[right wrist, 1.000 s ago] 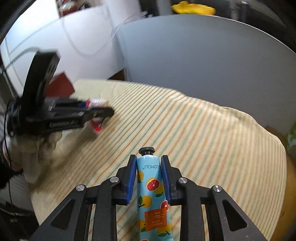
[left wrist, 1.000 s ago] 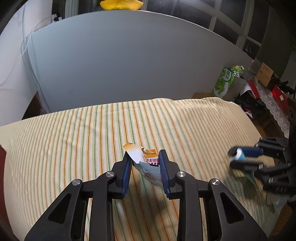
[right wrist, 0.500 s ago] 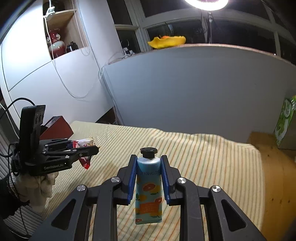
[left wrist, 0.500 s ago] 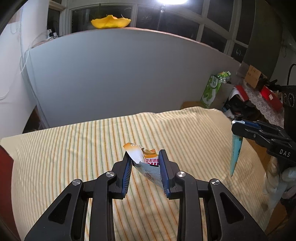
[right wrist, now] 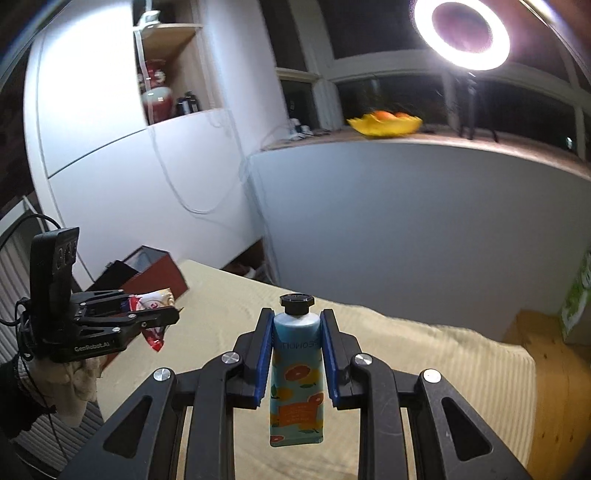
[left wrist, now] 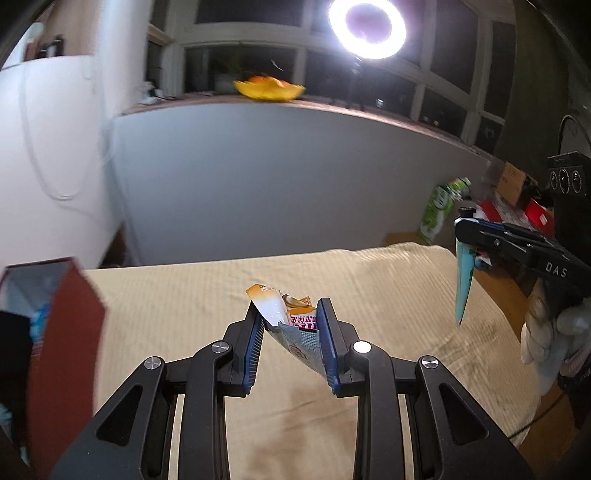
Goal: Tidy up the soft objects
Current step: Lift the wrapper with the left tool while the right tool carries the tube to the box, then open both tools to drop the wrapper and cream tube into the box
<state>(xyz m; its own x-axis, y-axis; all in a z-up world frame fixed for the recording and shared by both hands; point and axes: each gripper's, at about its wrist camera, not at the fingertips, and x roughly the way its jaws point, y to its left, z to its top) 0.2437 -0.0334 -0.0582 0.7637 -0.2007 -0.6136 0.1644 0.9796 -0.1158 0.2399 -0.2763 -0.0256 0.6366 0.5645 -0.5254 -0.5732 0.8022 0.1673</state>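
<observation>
My left gripper [left wrist: 290,314] is shut on a crumpled snack packet [left wrist: 295,326], orange, white and red, held above the striped tablecloth [left wrist: 388,302]. In the right wrist view the left gripper [right wrist: 173,314] shows at the left with the packet [right wrist: 153,332] hanging from it. My right gripper [right wrist: 297,325] is shut on a blue hand-cream tube [right wrist: 297,373] with orange fruit print and a black cap, hanging cap up. In the left wrist view the right gripper [left wrist: 461,229] holds the tube [left wrist: 463,280] at the right, above the table's edge.
A dark red open box [left wrist: 62,332] stands at the table's left edge, also in the right wrist view [right wrist: 155,275]. A grey partition [left wrist: 295,177] stands behind the table. A green carton [left wrist: 441,206] and clutter lie to the right. A ring light [right wrist: 461,33] shines above.
Both grippers have risen well above the table with their objects and tilted upward. The red box has come into the left wrist view.
</observation>
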